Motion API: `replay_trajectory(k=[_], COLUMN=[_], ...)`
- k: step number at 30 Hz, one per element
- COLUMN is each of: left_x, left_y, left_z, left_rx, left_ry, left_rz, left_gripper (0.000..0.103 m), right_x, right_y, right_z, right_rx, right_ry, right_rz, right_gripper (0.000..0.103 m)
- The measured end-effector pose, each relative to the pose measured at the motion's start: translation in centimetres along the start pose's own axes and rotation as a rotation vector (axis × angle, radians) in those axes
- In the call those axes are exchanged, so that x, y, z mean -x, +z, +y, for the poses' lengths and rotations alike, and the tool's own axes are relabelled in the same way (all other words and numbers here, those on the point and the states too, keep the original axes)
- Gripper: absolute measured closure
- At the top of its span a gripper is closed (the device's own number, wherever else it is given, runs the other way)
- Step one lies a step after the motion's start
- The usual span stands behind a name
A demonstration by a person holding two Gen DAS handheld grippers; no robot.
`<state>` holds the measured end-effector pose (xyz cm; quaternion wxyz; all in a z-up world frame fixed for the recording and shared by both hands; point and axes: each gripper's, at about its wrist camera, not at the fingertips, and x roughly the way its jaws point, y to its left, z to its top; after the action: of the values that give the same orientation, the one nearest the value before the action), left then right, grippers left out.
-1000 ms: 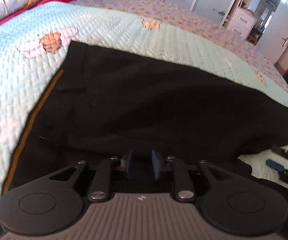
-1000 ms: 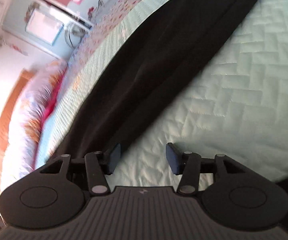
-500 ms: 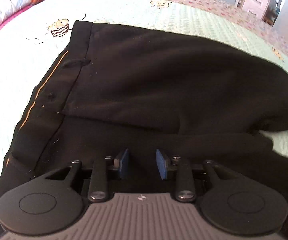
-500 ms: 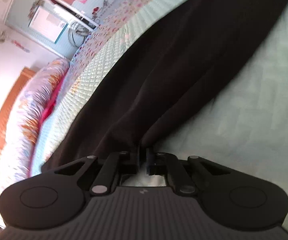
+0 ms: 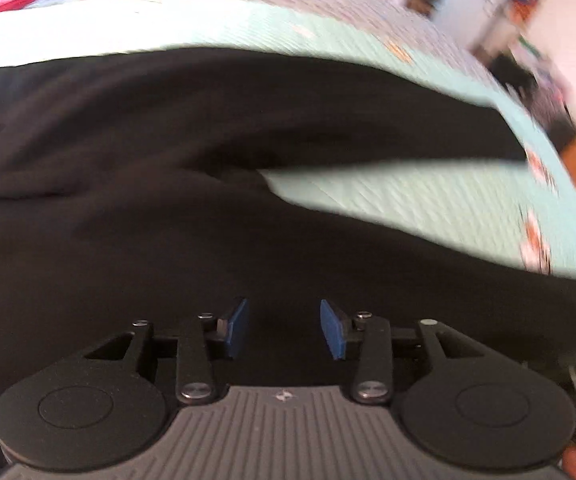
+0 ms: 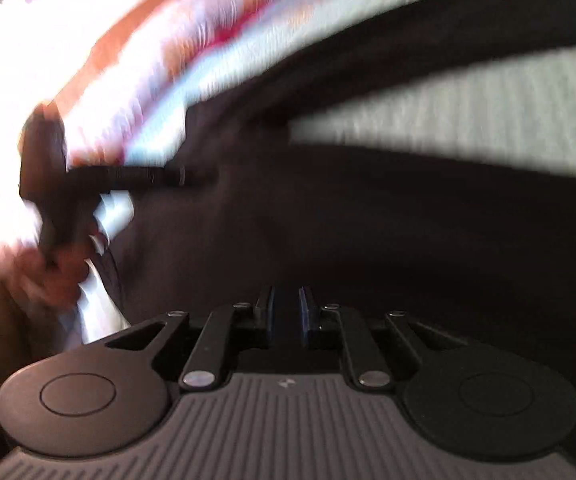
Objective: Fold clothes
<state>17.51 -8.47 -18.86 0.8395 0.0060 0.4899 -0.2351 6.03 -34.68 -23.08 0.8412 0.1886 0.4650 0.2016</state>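
- Black trousers (image 5: 248, 248): the task's garment, lying on the bed. The two legs fork apart, with a wedge of bare cover showing between them. The near leg runs close under both cameras; the far leg reaches toward the bed's far side. The left end of the garment is blurred, so its detail cannot be read.
- Bed (image 5: 427, 196): carries the trousers under a pale green quilted cover with small printed figures. A flowered sheet and a pink-and-white pillow roll sit along its far edge.
- Left tongs (image 5: 284, 330): pads stand apart with dark cloth beneath the gap and nothing pinched. They hover over the near leg.
- Right tongs (image 6: 286, 312): pads drawn nearly together, with dark cloth filling the narrow slit. They appear to be gripping the near leg's fabric, though blur leaves the pinch itself unclear.
- Hand (image 6: 54, 276): seen at the left of the right wrist view, holding the other gripper's handle. Heavy smear in both views suggests quick motion.
- Step in hand (judgement): the legs look due to be laid one over the other. To do this well, the right tongs should hold both layers of the edge firmly and carry the near leg across the wedge of cover. The left tongs should take the same leg farther along so the cloth travels flat. Seams should meet edge to edge and slack be drawn out before release, or the soft fabric will bunch at the fork.
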Motion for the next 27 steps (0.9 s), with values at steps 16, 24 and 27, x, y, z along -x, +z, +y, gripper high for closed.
replay_trajectory(k=[16, 24, 27], left_x=[-1.2, -3.9, -3.1], left_y=[-0.1, -0.2, -0.3], left_z=[-8.3, -11.5, -11.6], left_rx=[-0.086, -0.107, -0.095], left_ry=[-0.073, 0.034, 0.040], left_rz=[0.037, 0.071, 0.071], left_gripper=[0.054, 0.053, 0.053], right_x=[9.0, 13.1, 15.5], right_y=[-3.4, -0.4, -0.2], right_z=[-9.7, -23.7, -25.5], right_rx=[-0.158, -0.485, -0.567], right_ry=[0.039, -0.172, -0.276], right_rz=[-0.102, -0.388, -0.504], right_gripper=[0.097, 0.103, 0.097])
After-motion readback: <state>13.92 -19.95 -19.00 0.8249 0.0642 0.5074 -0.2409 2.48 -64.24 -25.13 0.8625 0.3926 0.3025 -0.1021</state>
